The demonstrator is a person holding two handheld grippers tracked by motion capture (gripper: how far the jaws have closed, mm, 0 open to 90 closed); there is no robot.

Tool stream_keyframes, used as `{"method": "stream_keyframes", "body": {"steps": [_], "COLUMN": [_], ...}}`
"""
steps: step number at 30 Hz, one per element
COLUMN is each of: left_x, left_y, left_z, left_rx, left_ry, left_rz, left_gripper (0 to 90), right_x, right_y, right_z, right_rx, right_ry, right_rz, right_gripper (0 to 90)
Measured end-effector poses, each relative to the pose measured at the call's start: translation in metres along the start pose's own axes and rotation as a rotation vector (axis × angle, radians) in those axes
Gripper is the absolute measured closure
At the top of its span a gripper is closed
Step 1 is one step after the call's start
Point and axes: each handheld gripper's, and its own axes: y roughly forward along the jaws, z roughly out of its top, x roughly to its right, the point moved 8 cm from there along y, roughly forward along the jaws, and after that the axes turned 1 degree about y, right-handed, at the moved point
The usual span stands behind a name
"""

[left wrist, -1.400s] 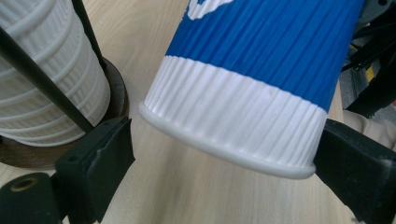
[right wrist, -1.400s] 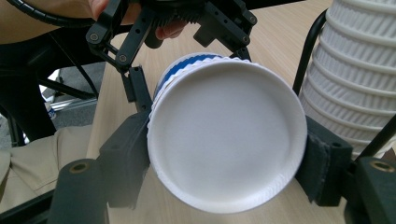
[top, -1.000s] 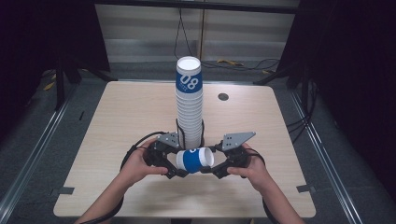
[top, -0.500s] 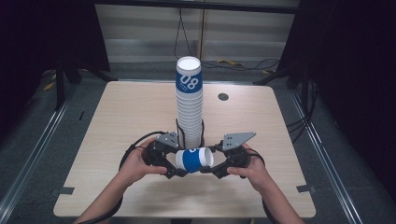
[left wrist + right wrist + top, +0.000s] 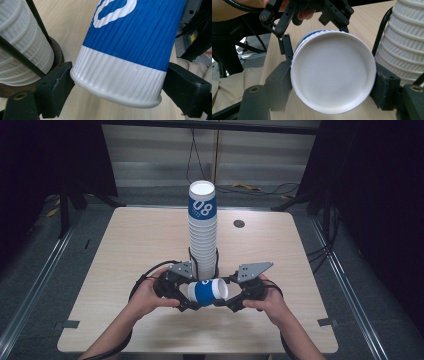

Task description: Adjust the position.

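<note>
Cup (image 5: 207,292) lies sideways, clamped between both grippers' jaws.

I see 1 blue-and-white ribbed paper cup (image 5: 207,293) lying on its side above the table, near the front edge, flat white end facing right. Just behind it, my tall stack of cups (image 5: 202,235) stands upright.

Cup (image 5: 207,292) — blue, white ribbed band; table (image 5: 130,245) — pale wood.
</note>
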Motion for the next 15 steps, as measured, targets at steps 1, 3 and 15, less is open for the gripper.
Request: {"method": "stream_keyframes", "body": {"steps": [1, 3, 15], "left_x": [0.0006, 0.0005, 0.0016], "left_y": [0.0, -0.0005, -0.0086], "left_z": [-0.0003, -0.0005, -0.0006], "left_rx": [-0.001, 0.0, -0.084], "left_ry": [-0.006, -0.011, 0.012], "left_rz": [0.002, 0.005, 0.013], "left_gripper": [13.4, 14.3, 16.1], "right_x": [0.0001, -0.0001, -0.0011], "right_y": [0.0, 0.0003, 0.0051], "right_z": [0.0001, -0.0006, -0.0022], "right_rx": [0.002, 0.003, -0.009], "right_ry": [-0.001, 0.006, -0.005], "right_rz": [0.0, 0.003, -0.007], "right_gripper": [27.6, 27.7, 23.9]}}
